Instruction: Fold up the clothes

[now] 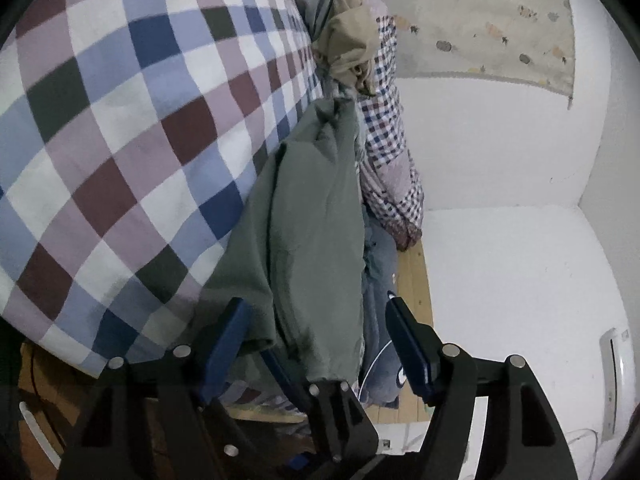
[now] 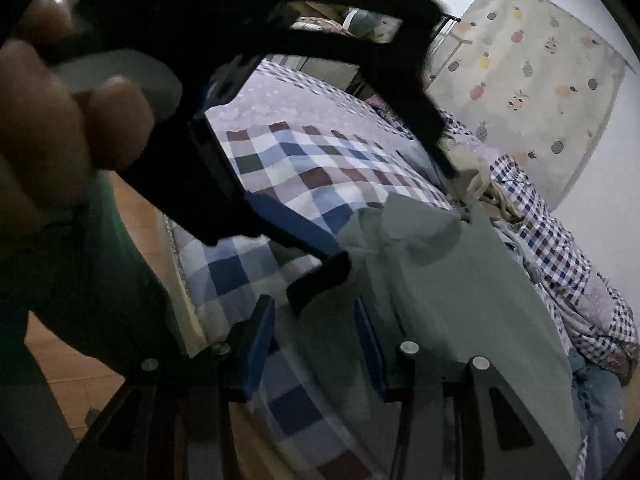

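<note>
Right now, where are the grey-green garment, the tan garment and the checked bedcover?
Grey-green garment [image 1: 304,216]: left wrist view, middle of the hanging cloth.
Tan garment [image 1: 348,48]: left wrist view, centre of the crumpled heap.
Checked bedcover [image 1: 120,140]: left wrist view, open flat area.

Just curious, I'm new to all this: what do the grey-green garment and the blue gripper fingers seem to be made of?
The grey-green garment looks like soft matte woven cloth, perhaps cotton: it drapes and creases in folds. The blue fingers of the left gripper look like rigid smooth plastic, straight-edged with a slight sheen; the exact material is unclear.
</note>
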{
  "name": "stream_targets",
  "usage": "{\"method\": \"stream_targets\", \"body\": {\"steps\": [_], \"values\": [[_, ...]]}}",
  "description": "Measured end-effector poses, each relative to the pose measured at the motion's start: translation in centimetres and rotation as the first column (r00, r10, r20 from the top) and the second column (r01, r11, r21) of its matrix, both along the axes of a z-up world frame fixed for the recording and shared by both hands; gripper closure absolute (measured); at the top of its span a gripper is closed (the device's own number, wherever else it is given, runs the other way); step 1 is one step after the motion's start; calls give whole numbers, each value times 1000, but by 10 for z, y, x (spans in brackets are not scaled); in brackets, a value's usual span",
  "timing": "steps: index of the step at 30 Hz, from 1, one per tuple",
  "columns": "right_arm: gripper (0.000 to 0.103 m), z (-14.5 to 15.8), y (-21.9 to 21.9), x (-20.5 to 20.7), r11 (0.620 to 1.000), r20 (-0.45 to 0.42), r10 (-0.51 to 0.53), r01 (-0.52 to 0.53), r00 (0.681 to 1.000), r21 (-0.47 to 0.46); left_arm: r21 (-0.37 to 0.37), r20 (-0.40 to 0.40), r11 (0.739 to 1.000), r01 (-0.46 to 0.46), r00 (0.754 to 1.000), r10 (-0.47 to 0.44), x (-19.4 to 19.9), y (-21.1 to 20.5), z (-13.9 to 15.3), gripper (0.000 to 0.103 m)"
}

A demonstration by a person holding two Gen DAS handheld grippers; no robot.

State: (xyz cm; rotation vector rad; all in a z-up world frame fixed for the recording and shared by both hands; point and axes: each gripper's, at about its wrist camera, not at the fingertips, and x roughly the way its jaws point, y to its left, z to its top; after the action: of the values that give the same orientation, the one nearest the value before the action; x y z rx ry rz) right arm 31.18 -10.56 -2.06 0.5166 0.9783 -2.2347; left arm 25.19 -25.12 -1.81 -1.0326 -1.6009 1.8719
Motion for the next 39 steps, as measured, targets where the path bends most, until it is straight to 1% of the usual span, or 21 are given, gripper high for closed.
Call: {"method": "stream_targets", "body": {"steps": [5, 6, 8, 9, 10, 14, 19, 20, 21, 22, 23, 25, 26, 27, 29, 30, 32, 33, 34, 36, 39], "values": [[61, -10, -11, -3, 999, -88, -29, 32, 996, 36, 17, 7, 999, -33, 999, 33, 2, -8, -1, 29], [65, -12, -13, -4, 998, -101, -34, 40, 994, 52, 17, 7, 999, -46, 999, 46, 5, -12, -1, 29], [82, -10, -14, -9, 998, -88, -35, 40, 995, 54, -4, 11, 998, -58, 998, 58, 8, -16, 1, 29], [100, -9, -14, -10, 998, -77, -35, 39, 996, 51, -26, 20, 998, -62, 998, 63, 8, -18, 2, 29], [103, -7, -13, -10, 998, -75, -33, 36, 997, 46, -39, 27, 997, -61, 998, 62, 8, -18, 2, 29], [103, 7, -12, -8, 1000, -79, -11, 11, 997, -3, -105, 67, 994, -40, 997, 47, 4, -13, -1, 29], [103, 21, -12, -6, 999, -86, 7, -10, 996, -40, -162, 87, 987, -9, 996, 23, -3, -4, -2, 29], [103, 22, -12, -6, 999, -87, 10, -14, 996, -44, -168, 90, 986, -8, 996, 23, -3, -3, -3, 35], [103, 22, -11, -5, 999, -85, 14, -17, 996, -44, -174, 93, 985, -7, 995, 23, -3, -3, -3, 48], [103, 22, -10, -4, 999, -83, 17, -20, 996, -42, -179, 98, 984, -5, 995, 23, -3, -3, -4, 55], [103, 22, -8, -2, 999, -81, 20, -23, 997, -40, -182, 108, 983, -5, 994, 25, -1, -4, -6, 66], [103, 20, -8, -2, 999, -73, 21, -24, 997, -35, -185, 132, 983, -10, 991, 35, -1, -5, -10, 71], [103, 20, -8, -1, 999, -72, 21, -24, 997, -32, -184, 139, 983, -19, 989, 45, 0, -6, -11, 76], [102, 19, -7, 0, 999, -71, 21, -23, 997, -29, -185, 136, 983, -24, 989, 50, 1, -7, -11, 81], [101, 17, -5, 3, 1000, -80, 19, -20, 997, -21, -199, 126, 979, -36, 990, 62, 2, -8, -8, 86], [98, 17, -5, 4, 1000, -92, 15, -17, 996, -16, -203, 118, 978, -43, 991, 68, 3, -8, -7, 90], [80, 15, -5, 6, 1000, -116, 8, -9, 993, -7, -211, 110, 976, -51, 991, 75, 6, -10, -5, 96], [60, 15, -5, 8, 1000, -128, 5, -6, 992, -3, -210, 111, 976, -51, 991, 75, 9, -11, -5, 98], [44, 14, -5, 9, 1000, -144, 0, 0, 990, -4, -207, 111, 977, -50, 991, 74, 10, -12, -5, 98], [30, 13, -4, 9, 1000, -180, -19, 19, 983, -6, -193, 99, 980, -47, 993, 67, 10, -11, -1, 100], [28, 10, -7, 8, 999, -204, -39, 42, 978, 10, -161, 63, 986, -39, 997, 50, 6, -9, 8, 101]]}}
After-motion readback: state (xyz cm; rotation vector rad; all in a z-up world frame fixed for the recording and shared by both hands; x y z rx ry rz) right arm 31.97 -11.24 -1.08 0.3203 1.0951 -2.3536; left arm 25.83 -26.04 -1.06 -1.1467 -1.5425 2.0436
